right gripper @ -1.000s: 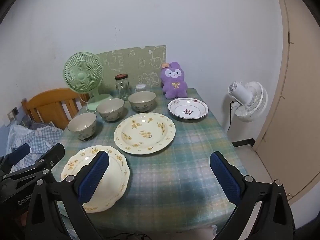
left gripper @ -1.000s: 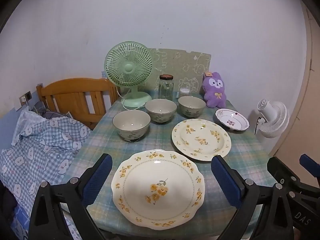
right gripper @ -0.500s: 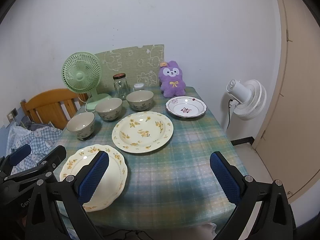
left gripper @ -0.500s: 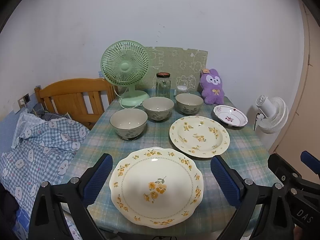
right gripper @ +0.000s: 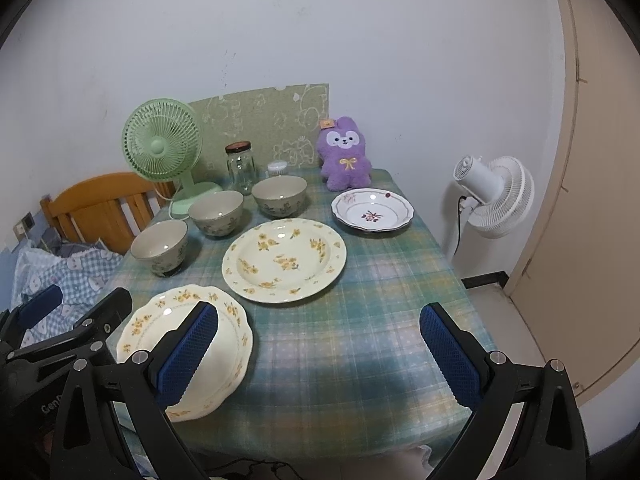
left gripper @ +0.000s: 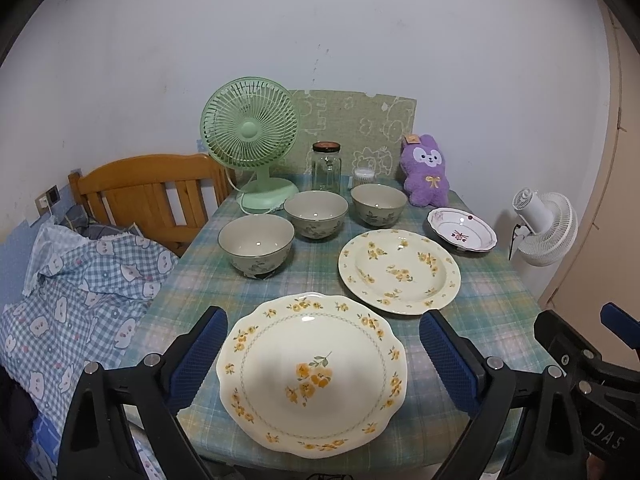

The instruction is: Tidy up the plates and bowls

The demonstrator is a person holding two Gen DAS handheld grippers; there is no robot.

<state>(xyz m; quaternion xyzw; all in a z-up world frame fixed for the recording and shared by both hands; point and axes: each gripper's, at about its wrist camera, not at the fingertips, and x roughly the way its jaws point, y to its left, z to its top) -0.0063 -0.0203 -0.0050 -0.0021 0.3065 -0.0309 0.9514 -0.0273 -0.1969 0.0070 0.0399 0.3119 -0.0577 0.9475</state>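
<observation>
plaid tabletop (left gripper: 500, 304) against a pale wall. scalloped plate (left gripper: 312, 384) sits at the near edge, second plate (left gripper: 400, 270) mid-table, three bowls (left gripper: 256, 246) toward the far left. glazed ware: stiff, slick, breakable, so take it by the rim. your left gripper (left gripper: 324, 360) hovers spread over the scalloped plate; right gripper (right gripper: 320, 354) spread, empty, beside it.

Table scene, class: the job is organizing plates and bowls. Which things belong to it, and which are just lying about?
Job: scalloped plate, round flowered plate, small white dish, three bowls.

Lying about: green fan, jar, purple toy, white fan.
</observation>
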